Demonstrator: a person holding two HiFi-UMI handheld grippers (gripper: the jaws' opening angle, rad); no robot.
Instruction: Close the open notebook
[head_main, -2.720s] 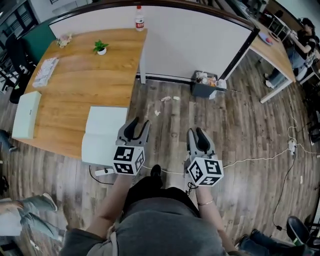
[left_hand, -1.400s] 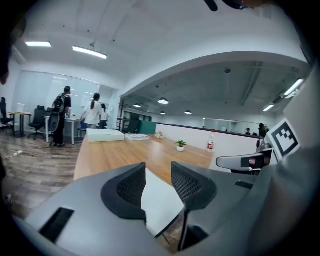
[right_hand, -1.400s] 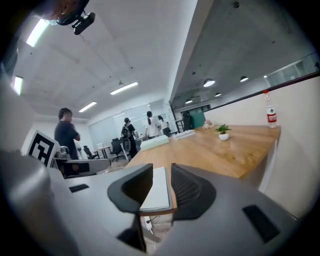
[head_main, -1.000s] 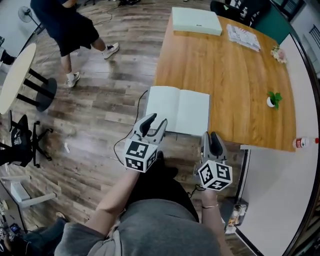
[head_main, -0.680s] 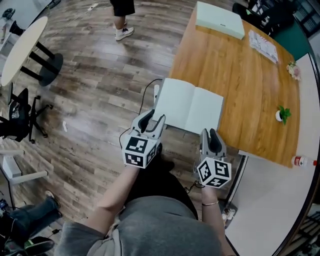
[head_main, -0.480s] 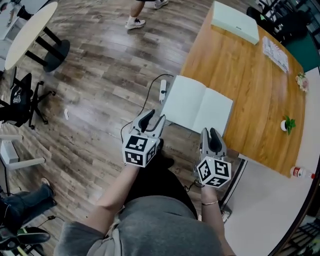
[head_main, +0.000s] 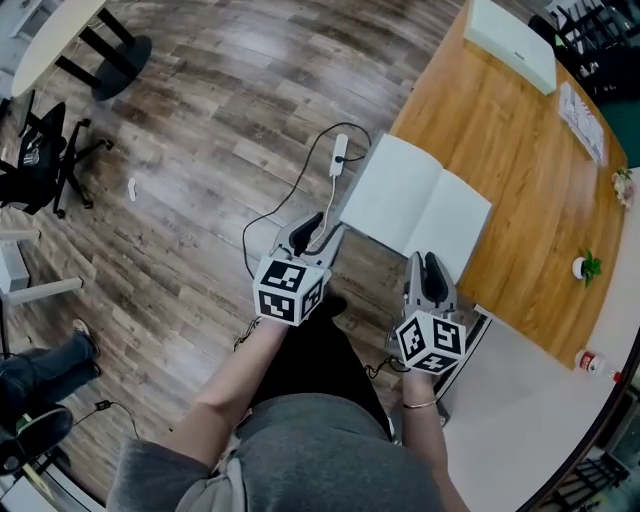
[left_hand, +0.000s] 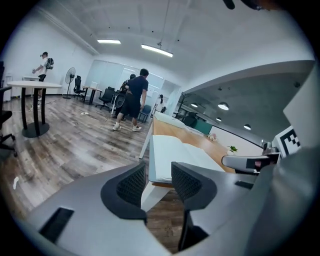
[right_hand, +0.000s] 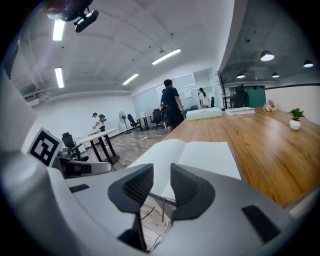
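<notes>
Right of centre in the head view, the notebook lies open at the tabletop's near edge. The left gripper and right gripper hover just short of it, fingers spread and empty, the right's having just closed a touch. Seemingly the approach: next, one cover's outer edge needs lifting over.

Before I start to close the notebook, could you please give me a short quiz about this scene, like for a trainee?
1. True or false: the notebook lies closed on the table.
2. What does the left gripper hold? A, the notebook; B, the table's edge; C, nothing.
3. In the head view, which white thing with a cable lies on the floor beside the table?

Key
1. False: it lies open, both pages showing.
2. C: its jaws stand apart, short of the notebook.
3. The power strip.
</notes>
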